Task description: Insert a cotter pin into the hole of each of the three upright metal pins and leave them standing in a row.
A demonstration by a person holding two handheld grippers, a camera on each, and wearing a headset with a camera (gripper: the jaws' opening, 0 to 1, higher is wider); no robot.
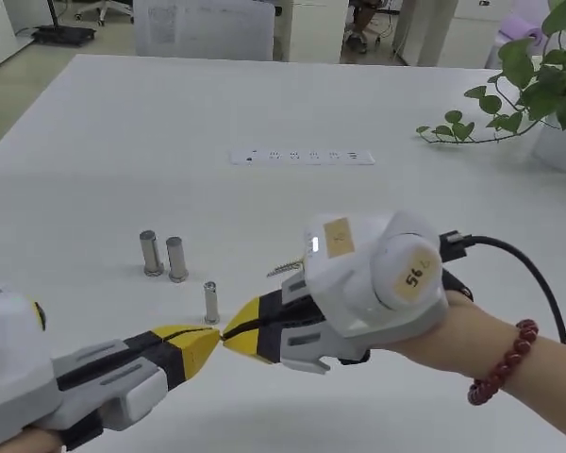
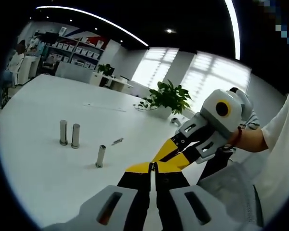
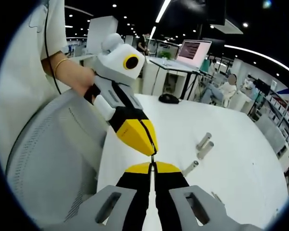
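Three upright metal pins stand on the white table: two side by side point(image 1: 151, 253) point(image 1: 176, 259) and a shorter-looking one point(image 1: 210, 302) nearer me. My left gripper point(image 1: 208, 338) and right gripper point(image 1: 228, 336) meet tip to tip just in front of that pin, both with jaws closed. In the right gripper view a thin sliver, seemingly a cotter pin point(image 3: 153, 157), bridges the right gripper point(image 3: 152, 166) and the left gripper point(image 3: 154, 150). Loose cotter pins point(image 1: 285, 268) lie on the table behind the right gripper. The left gripper view shows the metal pins point(image 2: 75, 135) to the left of the left gripper point(image 2: 154, 166).
A white power strip point(image 1: 302, 157) lies at mid-table. A potted plant point(image 1: 528, 75) stands at the far right corner. A grey mesh chair back point(image 3: 53, 159) is close to the table's near edge. A cable point(image 1: 533, 274) trails from the right gripper.
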